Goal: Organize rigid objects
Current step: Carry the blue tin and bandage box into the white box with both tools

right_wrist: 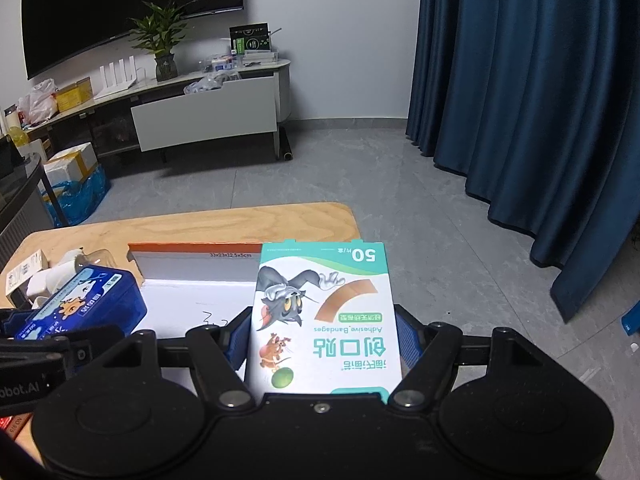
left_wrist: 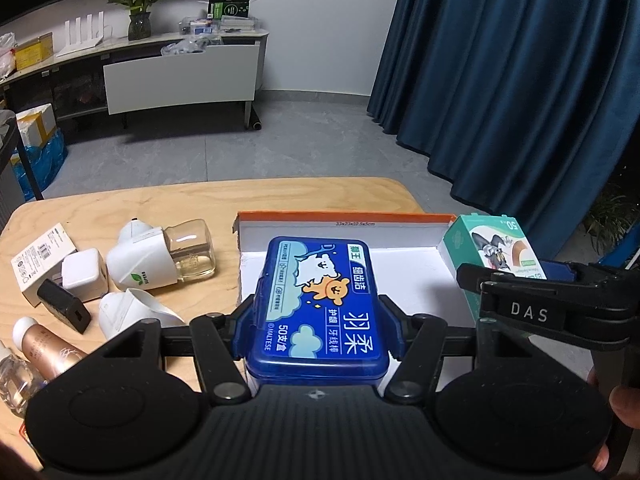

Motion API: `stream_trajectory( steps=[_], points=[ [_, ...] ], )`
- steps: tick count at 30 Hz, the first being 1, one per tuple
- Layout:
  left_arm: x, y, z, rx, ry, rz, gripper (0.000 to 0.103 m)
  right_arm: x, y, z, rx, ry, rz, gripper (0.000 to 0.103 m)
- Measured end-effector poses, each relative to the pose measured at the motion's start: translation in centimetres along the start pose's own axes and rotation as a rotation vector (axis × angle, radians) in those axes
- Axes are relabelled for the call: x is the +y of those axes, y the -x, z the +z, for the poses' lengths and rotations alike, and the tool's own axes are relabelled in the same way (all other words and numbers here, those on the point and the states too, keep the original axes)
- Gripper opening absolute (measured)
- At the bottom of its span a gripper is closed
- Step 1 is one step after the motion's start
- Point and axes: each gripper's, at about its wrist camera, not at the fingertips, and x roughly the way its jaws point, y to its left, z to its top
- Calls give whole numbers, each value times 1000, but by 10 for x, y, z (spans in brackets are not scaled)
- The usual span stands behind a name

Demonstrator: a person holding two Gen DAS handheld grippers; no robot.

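Observation:
My left gripper (left_wrist: 318, 330) is shut on a blue plastic floss-pick box (left_wrist: 320, 300), held flat over the open white cardboard box (left_wrist: 408, 272) with the orange rim. My right gripper (right_wrist: 322, 340) is shut on a green-and-white adhesive bandage box (right_wrist: 324, 312) with a cartoon cat on it, held above the right side of the cardboard box (right_wrist: 192, 276). In the left wrist view the bandage box (left_wrist: 500, 248) and the right gripper's black frame show at the right. In the right wrist view the blue floss box (right_wrist: 84, 300) sits at the left.
On the wooden table (left_wrist: 160, 204), left of the cardboard box, lie two white plug-in diffusers with a clear bottle (left_wrist: 192, 252), a white charger (left_wrist: 84, 276), a small black block (left_wrist: 66, 310), a white carton (left_wrist: 42, 258) and a gold tube (left_wrist: 48, 348). Beyond the table edge are grey floor and blue curtains.

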Motion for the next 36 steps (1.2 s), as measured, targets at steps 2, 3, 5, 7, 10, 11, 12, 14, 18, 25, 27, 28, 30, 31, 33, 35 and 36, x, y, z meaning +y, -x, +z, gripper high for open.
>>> stream_trajectory(
  steps=[2,3,5,7,10,11,12,14,18,25,27,28,30,31,33,35,36],
  points=[
    [-1,0,1,2,3,0,62,-1,-4,2,6,7,1,84],
    [-1,-2,2,1,3,3,62,-1,-6,2,9,11,3,84],
    [-2,-3,3,5,7,7,62,-1,-11,3,15,19,5,84],
    [-3,-6,4,8,11,10,62,0,-14,5,22,22,7,84],
    [-4,-9,5,11,6,15,62,0,-20,7,27,23,11,84],
    [-4,-10,6,13,7,15,62,0,-22,7,28,24,13,84],
    [-5,-11,6,14,8,14,62,0,-23,8,30,26,14,84],
    [-4,-13,7,13,10,18,62,1,-26,9,34,32,13,84],
    [-3,-17,7,15,9,25,63,1,-32,11,45,35,11,84],
    [-4,-22,10,22,12,31,63,4,-42,14,59,43,13,84],
    [-4,-24,11,23,11,30,63,5,-43,15,59,46,12,84],
    [-4,-24,11,20,10,34,63,5,-44,15,59,45,12,84],
    [-4,-26,11,19,5,35,63,5,-46,15,60,46,15,84],
    [-4,-26,11,20,6,35,63,5,-47,15,60,49,13,84],
    [-3,-29,12,22,7,36,63,5,-48,16,60,50,12,84],
    [-4,-29,11,22,8,40,63,6,-48,15,60,53,12,84],
    [-4,-30,11,24,8,38,63,6,-49,16,61,56,12,84]
  ],
)
